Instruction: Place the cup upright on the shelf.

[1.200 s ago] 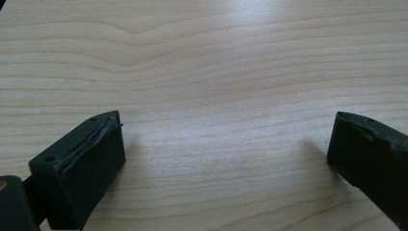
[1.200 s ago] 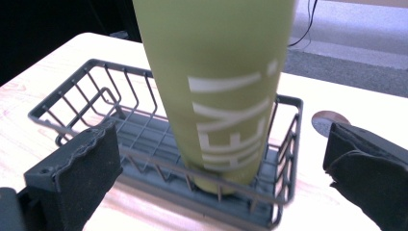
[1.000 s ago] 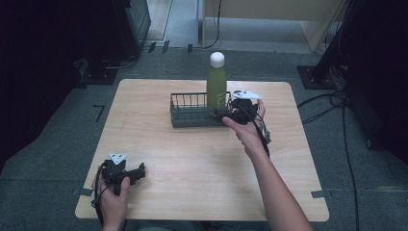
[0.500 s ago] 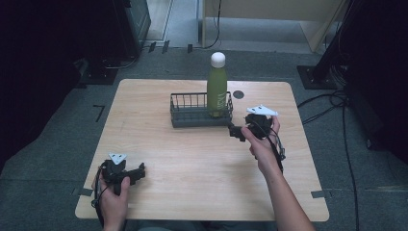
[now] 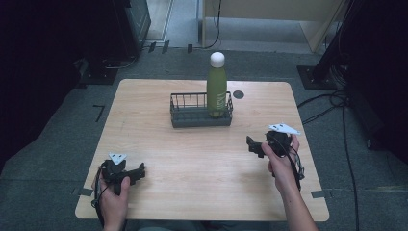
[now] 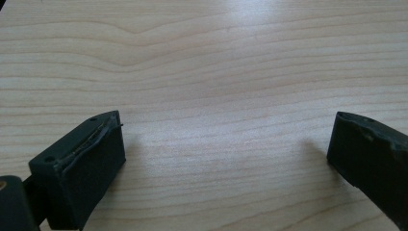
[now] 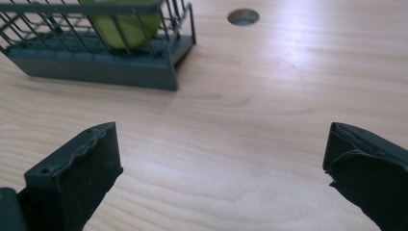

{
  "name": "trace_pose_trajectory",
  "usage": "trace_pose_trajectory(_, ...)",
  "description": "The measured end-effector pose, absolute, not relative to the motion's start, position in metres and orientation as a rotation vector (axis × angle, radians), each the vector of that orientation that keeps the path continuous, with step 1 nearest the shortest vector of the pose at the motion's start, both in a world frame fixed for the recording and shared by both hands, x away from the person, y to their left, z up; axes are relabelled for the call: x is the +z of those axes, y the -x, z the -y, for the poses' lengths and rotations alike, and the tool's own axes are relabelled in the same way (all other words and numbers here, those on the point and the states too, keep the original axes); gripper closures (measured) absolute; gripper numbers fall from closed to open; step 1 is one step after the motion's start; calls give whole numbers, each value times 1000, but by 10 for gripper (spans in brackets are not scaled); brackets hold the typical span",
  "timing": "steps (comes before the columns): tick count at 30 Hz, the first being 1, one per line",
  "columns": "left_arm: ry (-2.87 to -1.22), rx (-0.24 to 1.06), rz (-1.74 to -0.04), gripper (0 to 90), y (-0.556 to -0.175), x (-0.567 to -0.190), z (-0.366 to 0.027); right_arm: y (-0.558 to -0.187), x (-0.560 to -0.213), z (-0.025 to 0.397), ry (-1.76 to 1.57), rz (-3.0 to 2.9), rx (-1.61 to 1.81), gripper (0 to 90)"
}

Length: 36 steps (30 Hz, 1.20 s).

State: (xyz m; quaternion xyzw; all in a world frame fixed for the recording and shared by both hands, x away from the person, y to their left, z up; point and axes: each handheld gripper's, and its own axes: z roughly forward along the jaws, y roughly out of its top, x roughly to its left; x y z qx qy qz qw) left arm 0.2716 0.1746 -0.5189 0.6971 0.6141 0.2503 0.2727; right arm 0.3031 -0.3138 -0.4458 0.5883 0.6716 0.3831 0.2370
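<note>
A green bottle with a white cap stands upright in the right end of a dark wire basket at the back middle of the wooden table. In the right gripper view the basket and the bottle's base lie ahead to the left. My right gripper is open at the table's right, well clear of the basket, with nothing between its jaws. My left gripper rests open at the front left, holding nothing. Bare wood lies between its jaws in the left gripper view.
A round hole in the tabletop sits just right of the basket, also seen as a hole in the right gripper view. Cables and dark stands lie on the floor around the table.
My right gripper has let go of the bottle in the basket and drawn back toward the front right of the table. The left gripper has not moved.
</note>
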Motion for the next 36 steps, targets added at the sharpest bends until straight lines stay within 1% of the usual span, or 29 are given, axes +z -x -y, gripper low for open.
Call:
trace_pose_trajectory(15,-1875,673,-1653,0,-272,-519,-175,-267,-486,357,-1725,-1795,998,0)
trace_pose_trajectory(36,-1875,673,-1653,0,-272,-519,-175,-230,-521,405,-1804,-1747,857,0)
